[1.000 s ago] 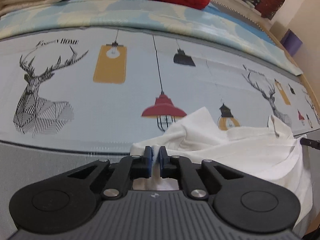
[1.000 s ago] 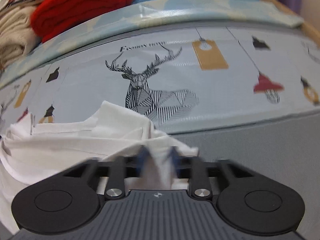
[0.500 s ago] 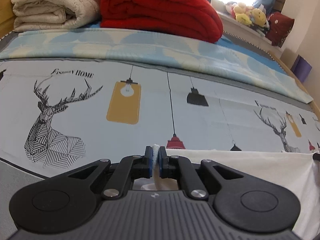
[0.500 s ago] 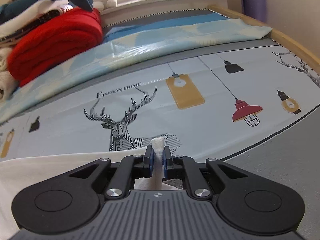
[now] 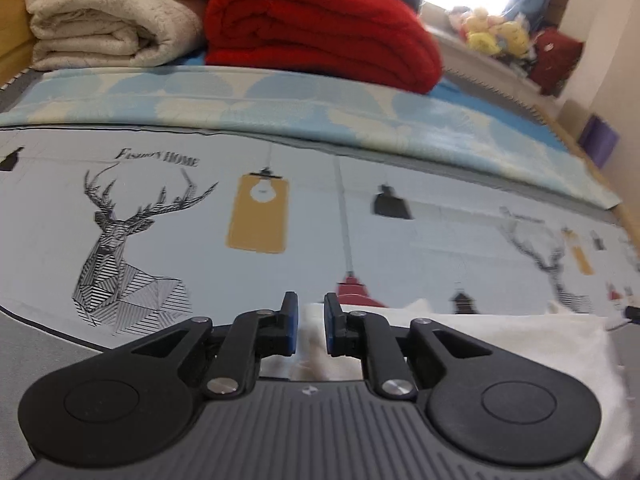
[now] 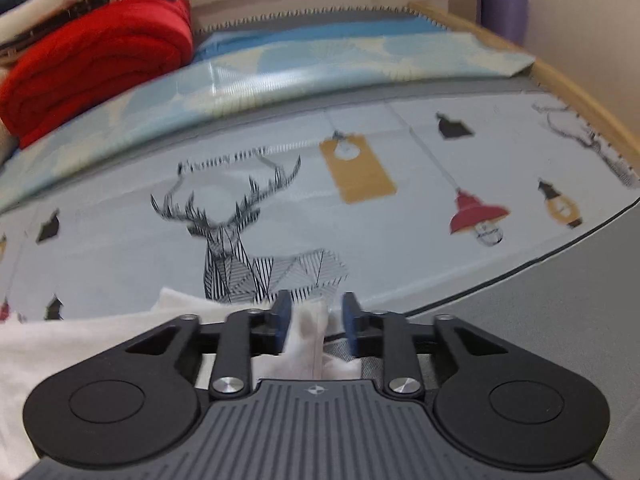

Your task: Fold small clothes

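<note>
Holding the white garment (image 5: 500, 344) stretched sideways low over the printed bed sheet (image 5: 200, 240), you had your left gripper (image 5: 311, 324) and right gripper (image 6: 316, 322) at opposite ends, both jaws parted, cloth loose between them.

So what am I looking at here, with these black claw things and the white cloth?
These are two hand-held tools, no robot arm. A person holds one in each hand, and each carries a camera looking forward along its two fingers, so one picture comes from each tool. The left claw and right claw both stand open, with a fold of the white garment lying between the blue pads, no longer pinched. The garment rests on a printed bedsheet with deer and lamps. Behind are a red blanket and a cream blanket, both folded.
</note>
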Tool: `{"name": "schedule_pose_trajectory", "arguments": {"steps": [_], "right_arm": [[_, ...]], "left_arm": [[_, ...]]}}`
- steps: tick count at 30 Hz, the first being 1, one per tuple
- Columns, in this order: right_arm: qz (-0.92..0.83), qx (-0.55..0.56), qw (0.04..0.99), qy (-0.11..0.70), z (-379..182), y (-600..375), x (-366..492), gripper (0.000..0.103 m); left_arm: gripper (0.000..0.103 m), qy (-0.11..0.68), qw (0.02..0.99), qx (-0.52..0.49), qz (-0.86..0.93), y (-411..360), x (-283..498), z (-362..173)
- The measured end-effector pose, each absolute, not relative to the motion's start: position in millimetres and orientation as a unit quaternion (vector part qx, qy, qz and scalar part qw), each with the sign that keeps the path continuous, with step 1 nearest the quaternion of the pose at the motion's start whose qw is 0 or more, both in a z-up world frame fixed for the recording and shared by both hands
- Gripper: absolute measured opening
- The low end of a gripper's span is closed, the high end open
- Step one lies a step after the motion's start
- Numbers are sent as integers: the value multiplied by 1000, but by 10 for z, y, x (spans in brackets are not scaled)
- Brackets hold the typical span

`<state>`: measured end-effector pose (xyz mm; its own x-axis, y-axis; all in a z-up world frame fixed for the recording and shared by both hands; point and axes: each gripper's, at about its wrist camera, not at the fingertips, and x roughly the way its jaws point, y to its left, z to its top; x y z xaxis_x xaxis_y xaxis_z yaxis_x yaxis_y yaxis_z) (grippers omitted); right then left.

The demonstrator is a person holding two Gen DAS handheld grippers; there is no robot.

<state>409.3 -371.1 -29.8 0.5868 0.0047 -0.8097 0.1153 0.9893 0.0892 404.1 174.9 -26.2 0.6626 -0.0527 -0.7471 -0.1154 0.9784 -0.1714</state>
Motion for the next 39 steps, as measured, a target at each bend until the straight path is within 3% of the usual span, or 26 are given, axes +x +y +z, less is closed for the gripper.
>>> {"name": "schedule_pose_trajectory", "arguments": {"steps": [6, 12, 16, 20, 26, 27, 30, 33, 39], "right_arm": [[150, 91, 842, 510, -248, -3617, 3772, 34], [230, -30, 764, 602, -571, -3388, 3308, 34], [211, -80, 741, 633, -698, -3428, 3100, 33], [181, -95, 752, 626, -569, -3464, 2980, 33], [78, -38, 858, 506, 187, -3816, 2910, 33], [55, -15, 877, 477, 331, -3914, 2892, 34], [-1, 31, 910, 414, 634, -4196, 2805, 34], [-64, 56, 919, 385, 712, -4362, 2741, 34], [-111, 49, 912, 391, 658, -4316, 2751, 34]], "left_arm": [[15, 477, 862, -78, -150, 1461, 3718, -312], [16, 582, 789, 50, -191, 1331, 3329, -877], [16, 541, 814, 26, -211, 1495, 3193, -690], [16, 439, 869, -36, -226, 2023, 3057, -213], [23, 282, 949, -100, -100, 3567, 2535, 334], [32, 264, 958, -96, -56, 3826, 2417, 338], [46, 221, 966, -60, 120, 4625, 2067, 217], [49, 209, 941, -16, 268, 5253, 1903, 3], [49, 224, 914, 13, 337, 5915, 1912, -442]]}}
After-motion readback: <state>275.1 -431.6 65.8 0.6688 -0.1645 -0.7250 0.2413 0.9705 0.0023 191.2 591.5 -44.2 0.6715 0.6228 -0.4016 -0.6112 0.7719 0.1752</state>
